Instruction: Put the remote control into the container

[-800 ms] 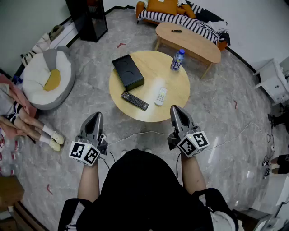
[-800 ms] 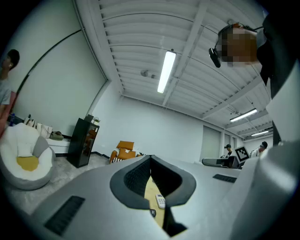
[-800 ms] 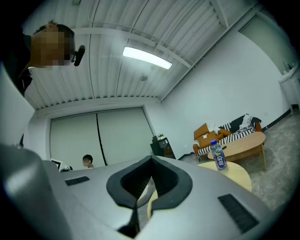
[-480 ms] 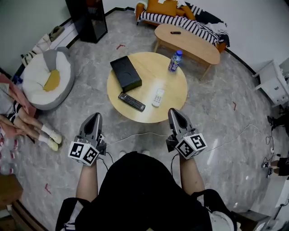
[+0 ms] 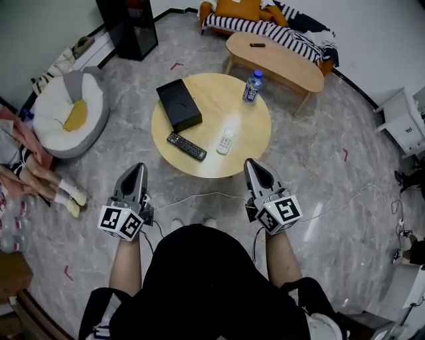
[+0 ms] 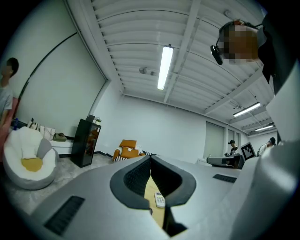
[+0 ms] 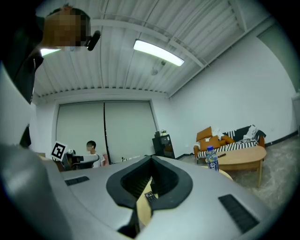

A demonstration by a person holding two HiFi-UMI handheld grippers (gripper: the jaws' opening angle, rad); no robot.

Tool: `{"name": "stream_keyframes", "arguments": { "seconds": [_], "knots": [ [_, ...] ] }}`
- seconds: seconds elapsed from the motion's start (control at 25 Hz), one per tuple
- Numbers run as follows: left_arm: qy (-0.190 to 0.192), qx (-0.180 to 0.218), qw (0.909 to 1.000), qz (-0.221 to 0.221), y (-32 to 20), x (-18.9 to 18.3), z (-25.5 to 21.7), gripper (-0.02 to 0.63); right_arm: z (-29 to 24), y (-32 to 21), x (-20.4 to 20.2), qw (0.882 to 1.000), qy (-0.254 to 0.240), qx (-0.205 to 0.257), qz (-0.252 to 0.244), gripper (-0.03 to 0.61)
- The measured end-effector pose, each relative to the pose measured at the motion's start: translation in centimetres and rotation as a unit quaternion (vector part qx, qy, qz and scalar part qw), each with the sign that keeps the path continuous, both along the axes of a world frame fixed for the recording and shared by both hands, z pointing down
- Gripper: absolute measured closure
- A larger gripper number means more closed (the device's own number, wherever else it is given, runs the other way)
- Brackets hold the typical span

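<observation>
Two grippers pressed shut, empty: left gripper (image 5: pixel 137 167), right gripper (image 5: pixel 252 163); we hold both short of round table (image 5: pixel 255 143). Nothing done yet: black remote control (image 5: pixel 186 146) and white remote control (image 5: pixel 226 141) lie on tabletop beside black container (image 5: pixel 178 105). Reach, grasp, placing remain.

Grey marble floor (image 5: pixel 319 153), orange sofa (image 5: pixel 240 9), white beanbag (image 5: pixel 93 99)
</observation>
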State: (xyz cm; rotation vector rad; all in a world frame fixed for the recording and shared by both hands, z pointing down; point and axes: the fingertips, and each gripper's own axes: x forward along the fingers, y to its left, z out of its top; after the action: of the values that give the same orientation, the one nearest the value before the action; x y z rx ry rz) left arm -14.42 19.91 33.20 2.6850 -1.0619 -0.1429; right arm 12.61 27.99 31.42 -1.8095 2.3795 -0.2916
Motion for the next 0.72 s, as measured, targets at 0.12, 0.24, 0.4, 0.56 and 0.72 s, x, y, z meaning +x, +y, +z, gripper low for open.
{"name": "stream_keyframes", "arguments": {
  "seconds": [0.12, 0.24, 0.4, 0.56, 0.72],
  "knots": [
    [-0.005, 0.003, 1.0000, -0.003, 0.4, 1.2, 0.1, 0.606, 0.0, 0.3, -0.4, 1.000, 0.022, 0.007, -0.020, 0.571],
    [0.000, 0.003, 1.0000, -0.001, 1.1, 2.5, 0.1, 0.606, 0.4, 1.1, 0.0, 0.999, 0.021, 0.008, -0.032, 0.571],
    [-0.007, 0.003, 1.0000, 0.007, 1.8, 3.6, 0.2, 0.606, 1.1, 1.8, 0.3, 0.999, 0.010, 0.001, -0.045, 0.571],
    [-0.012, -0.006, 0.9999, 0.006, 1.7, 4.0, 0.6, 0.606, 2.1, 1.8, 1.6, 0.999, -0.009, -0.007, -0.032, 0.571],
    [-0.003, -0.011, 0.9999, 0.003, 0.1, 4.3, 0.7, 0.606, 2.8, 1.2, 3.6, 0.999, -0.036, -0.014, -0.013, 0.571]
  ]
}}
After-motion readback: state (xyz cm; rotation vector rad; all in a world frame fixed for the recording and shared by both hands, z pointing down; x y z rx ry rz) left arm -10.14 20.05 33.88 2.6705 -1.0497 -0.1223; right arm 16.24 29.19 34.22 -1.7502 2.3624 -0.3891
